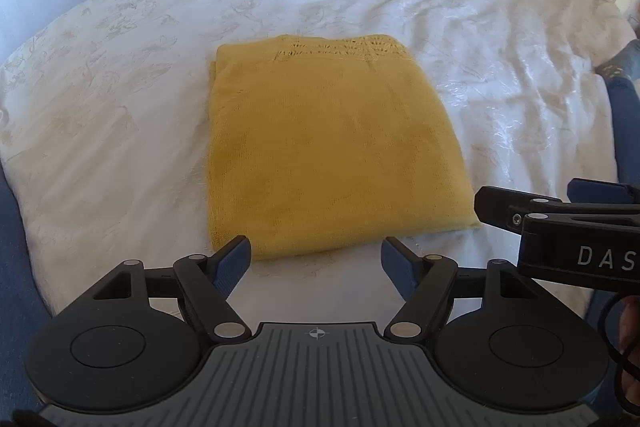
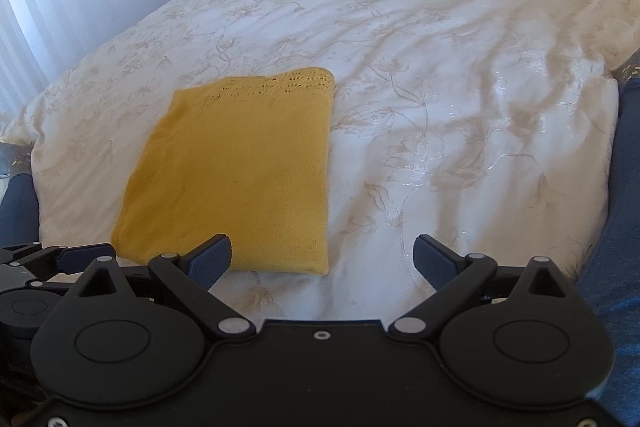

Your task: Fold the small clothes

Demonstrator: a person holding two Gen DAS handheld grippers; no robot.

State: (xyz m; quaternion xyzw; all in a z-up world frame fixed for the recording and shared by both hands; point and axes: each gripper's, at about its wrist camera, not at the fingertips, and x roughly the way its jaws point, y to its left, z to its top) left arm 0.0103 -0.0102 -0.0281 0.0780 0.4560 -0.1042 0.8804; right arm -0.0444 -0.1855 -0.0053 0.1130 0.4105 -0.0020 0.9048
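Nearest: left gripper (image 1: 316, 263), black w/ blue ribbed pads, jaws apart, empty, hanging just short of the near edge of the folded mustard-yellow knit garment (image 1: 320, 147). Right gripper (image 2: 322, 261) likewise spread, nothing in it, by the near right corner. Prob. both backed off because the fold looks done. Garment lies mid-bed on the white floral bedspread (image 2: 440, 107): neat rectangle, edges squared, lacy openwork band along far edge.
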